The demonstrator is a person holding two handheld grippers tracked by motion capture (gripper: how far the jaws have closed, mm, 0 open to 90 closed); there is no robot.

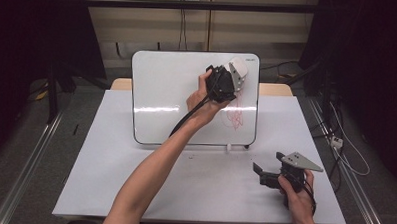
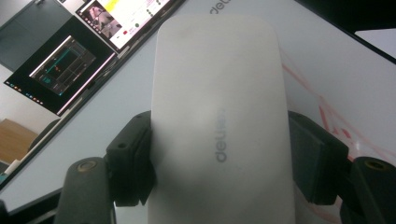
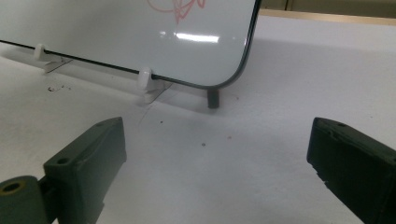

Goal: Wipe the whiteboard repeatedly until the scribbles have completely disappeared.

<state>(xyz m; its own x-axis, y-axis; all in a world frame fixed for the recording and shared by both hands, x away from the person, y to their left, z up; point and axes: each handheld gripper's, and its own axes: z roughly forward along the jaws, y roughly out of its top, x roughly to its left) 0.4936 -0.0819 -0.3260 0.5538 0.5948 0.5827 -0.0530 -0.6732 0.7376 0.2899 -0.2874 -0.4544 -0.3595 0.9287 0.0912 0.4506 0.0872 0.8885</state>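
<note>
Gripping eraser [image 2: 217,126], fingers [image 2: 133,158] clamped; high view: whiteboard [image 1: 162,85].

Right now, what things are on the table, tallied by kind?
Whiteboards: 1, the whiteboard with a red scribble
Erasers: 1, the white eraser held in the left claw
Claws: 2, counting the open right claw
Total: 4

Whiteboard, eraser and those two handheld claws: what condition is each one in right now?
Whiteboard: propped upright on the table, red scribbles remaining at its lower right.
White eraser: clamped between the left jaws, held at the board's upper right.
Left gripper: shut on the eraser, raised at the board.
Right gripper: open, nothing between its jaws, low over the table.
Table: covered in white, a few dark specks.
</note>
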